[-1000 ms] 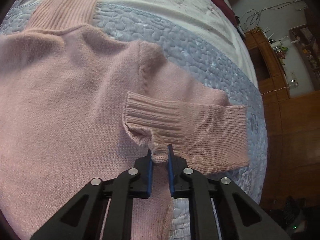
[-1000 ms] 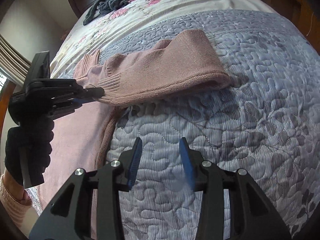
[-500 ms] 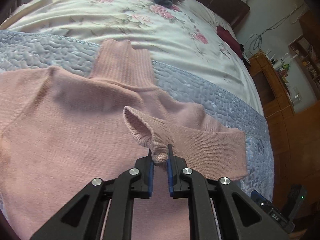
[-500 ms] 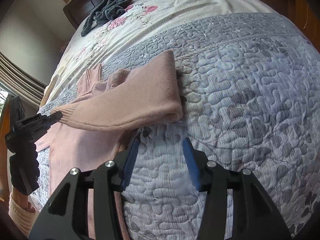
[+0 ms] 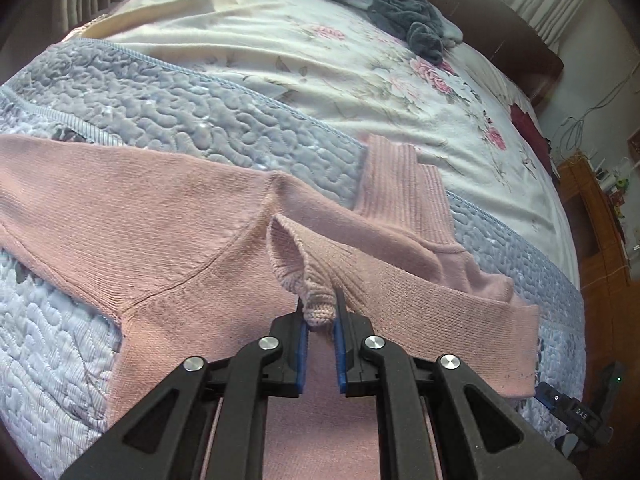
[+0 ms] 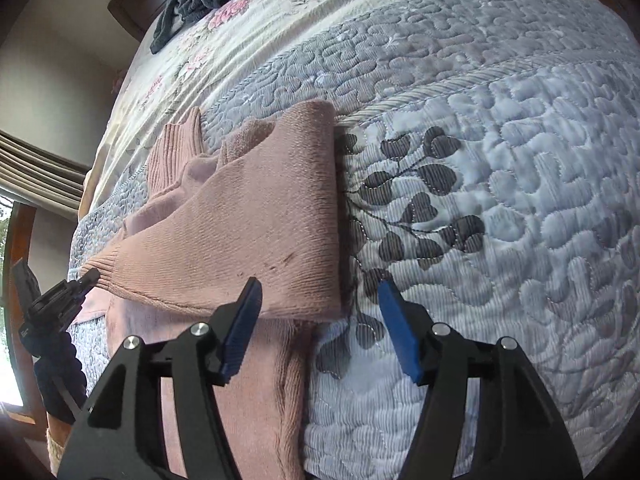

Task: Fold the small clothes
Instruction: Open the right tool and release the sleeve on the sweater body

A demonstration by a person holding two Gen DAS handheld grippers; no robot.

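Sleeve cuff (image 5: 316,300), carried further across sweater (image 5: 160,248), in left gripper (image 5: 319,312).

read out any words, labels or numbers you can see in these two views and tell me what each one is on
"DAS": white letters on the dark device at the lower right edge of the left wrist view, beside the bed.
Small white marks on the black body of the left claw as seen in the right wrist view: too small to read.
Pink sweater, quilt and dark clothes: no text visible.
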